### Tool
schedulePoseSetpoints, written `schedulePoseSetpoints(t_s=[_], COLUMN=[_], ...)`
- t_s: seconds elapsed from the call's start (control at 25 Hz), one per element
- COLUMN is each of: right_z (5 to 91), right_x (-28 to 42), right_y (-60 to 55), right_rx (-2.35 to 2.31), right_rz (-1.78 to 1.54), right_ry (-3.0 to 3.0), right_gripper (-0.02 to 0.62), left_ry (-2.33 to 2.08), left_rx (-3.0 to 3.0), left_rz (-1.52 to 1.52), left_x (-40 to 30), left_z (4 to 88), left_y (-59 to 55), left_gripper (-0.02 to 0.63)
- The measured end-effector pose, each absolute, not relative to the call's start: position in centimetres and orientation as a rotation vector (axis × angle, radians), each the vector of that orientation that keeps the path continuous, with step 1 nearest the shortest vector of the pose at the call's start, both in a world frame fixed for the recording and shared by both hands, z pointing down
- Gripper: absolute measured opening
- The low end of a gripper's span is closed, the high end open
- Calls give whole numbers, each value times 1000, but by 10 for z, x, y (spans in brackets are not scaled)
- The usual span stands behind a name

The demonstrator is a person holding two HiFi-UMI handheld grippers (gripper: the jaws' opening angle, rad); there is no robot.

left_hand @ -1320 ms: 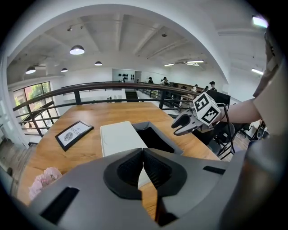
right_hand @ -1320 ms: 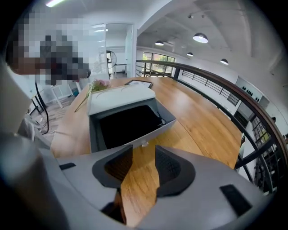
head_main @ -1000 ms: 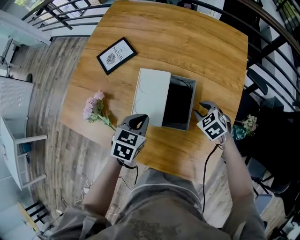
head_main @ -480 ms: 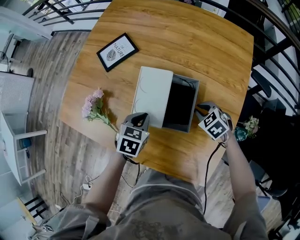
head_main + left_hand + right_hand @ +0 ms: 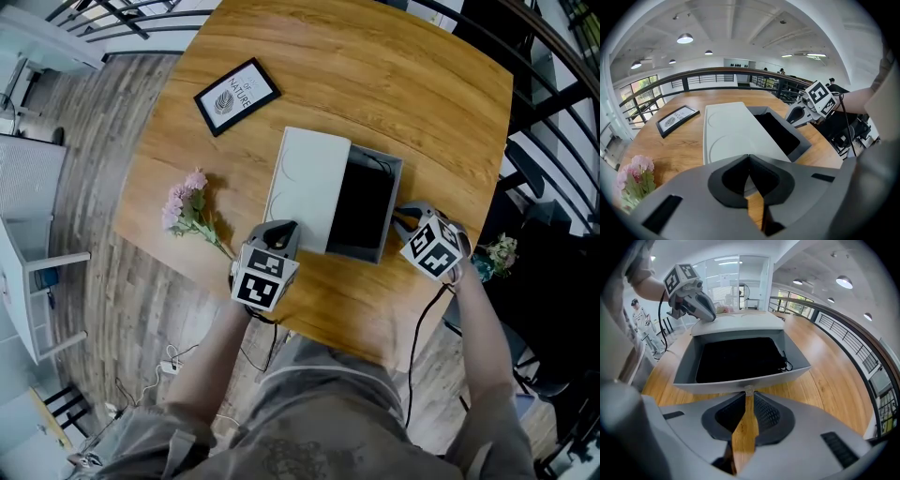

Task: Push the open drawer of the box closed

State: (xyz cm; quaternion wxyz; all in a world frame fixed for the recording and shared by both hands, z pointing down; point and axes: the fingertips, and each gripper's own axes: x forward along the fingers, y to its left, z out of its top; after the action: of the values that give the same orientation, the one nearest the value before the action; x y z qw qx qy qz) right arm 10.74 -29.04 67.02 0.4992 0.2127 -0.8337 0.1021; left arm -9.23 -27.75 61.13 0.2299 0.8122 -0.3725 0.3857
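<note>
drawer (image 5: 392, 217) juts open from the box (image 5: 305, 183) on the table (image 5: 375, 84). my right tongs (image 5: 399, 215), just closed narrow and empty, sit at its outer wall; left tongs (image 5: 280, 230) shut beside the box. next, i reckon: push straight in.

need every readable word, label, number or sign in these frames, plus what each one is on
"NATURE": on the framed print, beside a leaf drawing; the smaller word above it is too small to read.
Left marker cube and right marker cube: black-and-white square patterns only, no letters or numbers.
Box: no print visible.
</note>
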Motion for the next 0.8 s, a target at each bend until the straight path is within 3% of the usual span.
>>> schedulePoseSetpoints(t_s=[0.8], right_z=[649], right_x=[85], right_y=[-301], right_rx=[477], right_rz=[297], right_ry=[-2155], right_gripper=[59], left_ry=[-1022], left_rx=[2260], left_rz=[1057], left_x=[-92], left_z=[611], left_y=[-278], left_gripper=[15])
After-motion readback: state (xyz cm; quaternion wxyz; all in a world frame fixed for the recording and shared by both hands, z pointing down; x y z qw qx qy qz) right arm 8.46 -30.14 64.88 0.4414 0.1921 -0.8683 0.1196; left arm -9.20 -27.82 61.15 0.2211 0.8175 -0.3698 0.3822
